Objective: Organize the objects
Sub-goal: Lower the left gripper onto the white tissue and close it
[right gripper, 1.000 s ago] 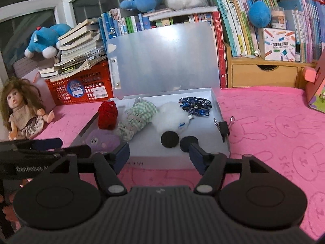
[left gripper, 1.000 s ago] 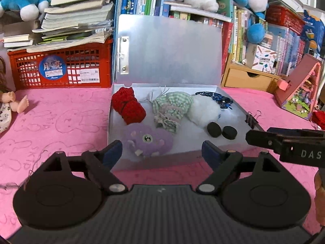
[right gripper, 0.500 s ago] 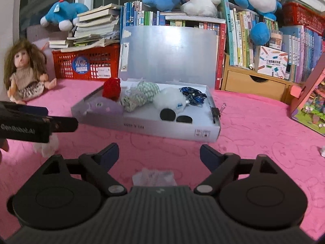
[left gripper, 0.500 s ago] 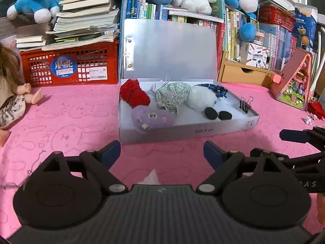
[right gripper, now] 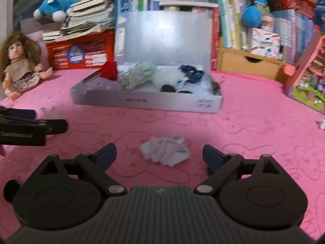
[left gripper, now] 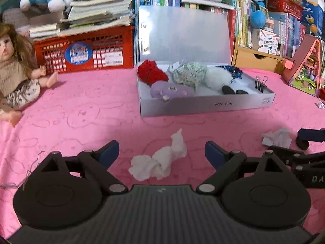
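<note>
My left gripper (left gripper: 161, 149) hangs low over the pink cloth, its jaws opening. A crumpled white tissue (left gripper: 160, 160) lies between its fingers, untouched. My right gripper (right gripper: 159, 152) stands open around a second crumpled tissue (right gripper: 170, 154), pads apart from it. Farther back sits an open grey box (left gripper: 203, 103) with its lid upright. It holds a red knit ball (left gripper: 151, 74), a purple plush (left gripper: 170, 90), a checked pouch (left gripper: 189, 75), a white fluffy toy (left gripper: 217, 77), two black discs (left gripper: 228, 89) and a binder clip (left gripper: 260, 83).
A doll (left gripper: 16, 77) sits at the left. Behind it is a red crate (left gripper: 85, 50) under stacked books. At the back right are a wooden drawer (left gripper: 258, 61) and a toy house (left gripper: 304, 69). A small paper scrap (left gripper: 321, 104) lies far right.
Both grippers have drawn back from the box and sunk toward the cloth. A tissue has come into view between each pair of fingers. The right jaws stand wider than a second ago.
</note>
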